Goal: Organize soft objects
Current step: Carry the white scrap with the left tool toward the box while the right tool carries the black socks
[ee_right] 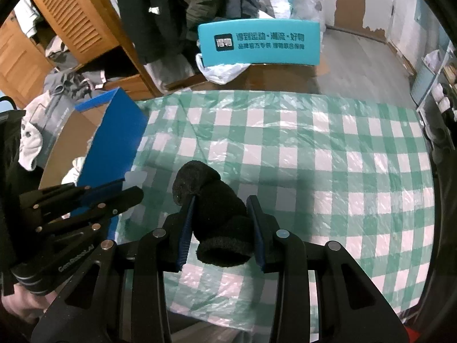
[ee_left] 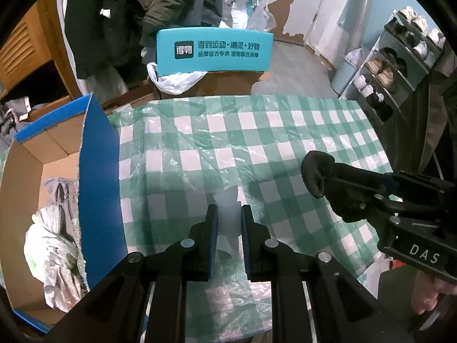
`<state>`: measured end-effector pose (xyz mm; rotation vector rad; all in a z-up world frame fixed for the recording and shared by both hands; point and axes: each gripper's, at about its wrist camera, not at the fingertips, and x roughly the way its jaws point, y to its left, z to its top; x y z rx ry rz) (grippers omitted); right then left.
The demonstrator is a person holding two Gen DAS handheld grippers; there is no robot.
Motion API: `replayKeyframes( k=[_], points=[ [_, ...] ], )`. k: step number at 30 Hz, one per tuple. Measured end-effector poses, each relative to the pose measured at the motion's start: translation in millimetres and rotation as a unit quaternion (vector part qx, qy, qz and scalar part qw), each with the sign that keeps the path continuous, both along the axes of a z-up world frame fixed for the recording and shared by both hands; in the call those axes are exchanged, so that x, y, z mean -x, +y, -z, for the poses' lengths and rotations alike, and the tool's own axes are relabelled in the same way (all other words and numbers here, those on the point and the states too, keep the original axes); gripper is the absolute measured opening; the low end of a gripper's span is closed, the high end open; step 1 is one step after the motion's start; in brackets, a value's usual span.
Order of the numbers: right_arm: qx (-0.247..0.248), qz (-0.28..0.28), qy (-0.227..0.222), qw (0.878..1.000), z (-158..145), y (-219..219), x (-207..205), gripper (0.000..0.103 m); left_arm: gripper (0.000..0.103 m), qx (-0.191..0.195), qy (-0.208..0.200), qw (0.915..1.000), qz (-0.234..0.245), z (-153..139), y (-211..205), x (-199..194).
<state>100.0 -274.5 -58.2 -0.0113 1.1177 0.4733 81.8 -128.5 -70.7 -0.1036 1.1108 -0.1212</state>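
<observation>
We are working over a table spread with a green-and-white checked cloth (ee_left: 257, 131) under clear plastic sheeting, and most of its surface lies bare. Beyond the far edge stand a teal box (ee_left: 214, 50) printed with Chinese text, a white plastic bag (ee_left: 174, 81), hanging dark coats (ee_left: 114, 14) and, off to the right, a shoe rack (ee_left: 400, 65). A louvred wooden cabinet (ee_right: 71, 20) fills the far left. At the table's left edge sits an open cardboard box (ee_left: 25, 200) with a blue flap (ee_left: 100, 188) standing upright; crumpled pale bags lie inside it.

Our left gripper (ee_left: 228, 214) is closed on a thin translucent white piece (ee_left: 227, 220), pinched between its pads above the cloth. Our right gripper (ee_right: 221, 214) clamps a rolled black sock (ee_right: 212, 200), its jaws only partly closed around the bulk, the cuff facing the camera. The two grippers hang near each other, just right of the blue flap, with open cloth ahead and to the right.
</observation>
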Motion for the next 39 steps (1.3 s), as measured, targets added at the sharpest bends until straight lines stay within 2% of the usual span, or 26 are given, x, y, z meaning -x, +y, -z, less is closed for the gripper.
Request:
replayKeyframes(
  k=[23,39],
  points=[
    [-0.018,-0.033,-0.019,0.999,-32,48,-3,0.034,0.015,0.001,-0.03,0.9992,-0.027,-28,43,18],
    [-0.018,-0.077,-0.026,0.997,-44,109,-1,0.034,0.015,0.016,-0.04,0.997,-0.064,-35,93,31]
  ],
)
